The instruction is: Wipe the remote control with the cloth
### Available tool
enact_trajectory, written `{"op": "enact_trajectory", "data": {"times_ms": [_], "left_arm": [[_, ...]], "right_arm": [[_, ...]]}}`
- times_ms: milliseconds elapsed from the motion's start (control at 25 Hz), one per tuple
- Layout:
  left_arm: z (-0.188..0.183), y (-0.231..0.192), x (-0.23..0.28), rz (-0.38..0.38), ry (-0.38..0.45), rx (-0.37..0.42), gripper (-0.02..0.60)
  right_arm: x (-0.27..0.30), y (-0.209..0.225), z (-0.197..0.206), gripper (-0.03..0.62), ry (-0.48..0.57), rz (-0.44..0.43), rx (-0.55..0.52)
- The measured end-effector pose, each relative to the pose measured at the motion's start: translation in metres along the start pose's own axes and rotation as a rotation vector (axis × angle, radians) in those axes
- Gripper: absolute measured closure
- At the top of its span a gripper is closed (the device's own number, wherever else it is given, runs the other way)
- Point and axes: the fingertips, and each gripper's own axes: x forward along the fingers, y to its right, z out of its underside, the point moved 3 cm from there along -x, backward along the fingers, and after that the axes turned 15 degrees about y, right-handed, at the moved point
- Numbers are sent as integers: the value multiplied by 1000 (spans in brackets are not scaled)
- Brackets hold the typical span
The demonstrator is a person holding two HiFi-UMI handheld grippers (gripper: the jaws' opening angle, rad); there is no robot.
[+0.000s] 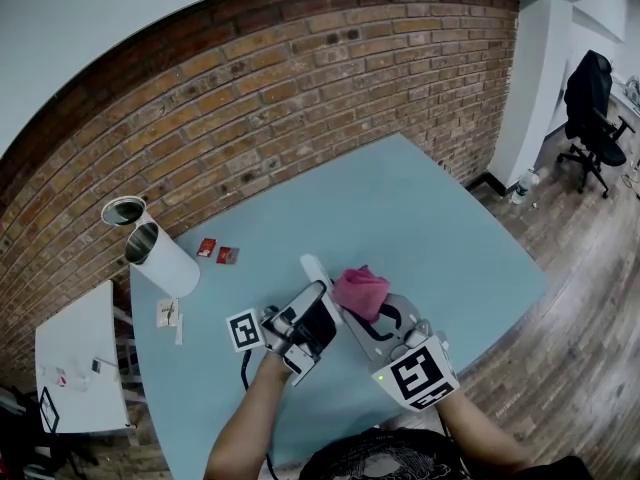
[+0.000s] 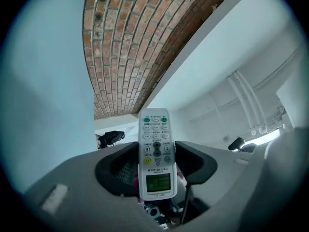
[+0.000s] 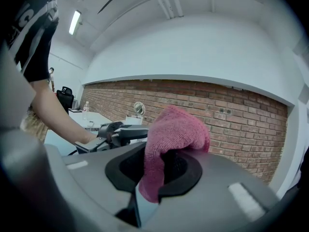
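My left gripper [image 2: 155, 164] grips the remote [image 2: 155, 149] with jaws wide. It is a slim white plastic bar, raised over the pale blue table [image 1: 420, 218]. My right gripper [image 3: 159, 170] pinches the cloth [image 3: 176, 134], bunched pink terry. Only the left gripper view shows the remote's buttons and green screen. The head view puts the cloth just beside the remote.

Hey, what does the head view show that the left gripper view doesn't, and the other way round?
Only the head view: the red packets, the white cylinder and the person's left forearm. Only the left gripper view: the remote control's button face and green screen, plus the ceiling pipes. Both: the remote control held in the left gripper, and the brick wall.
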Motion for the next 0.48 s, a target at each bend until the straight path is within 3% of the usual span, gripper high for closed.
{"op": "enact_trajectory", "data": {"times_ms": [280, 480], "left_arm": [[-22, -5, -1, -74, 146, 61, 344], [-33, 0, 0, -82, 248, 47, 344]], "right_arm": [[-2, -1, 8, 531, -2, 2, 30], [-3, -4, 15, 531, -7, 12, 74]]}}
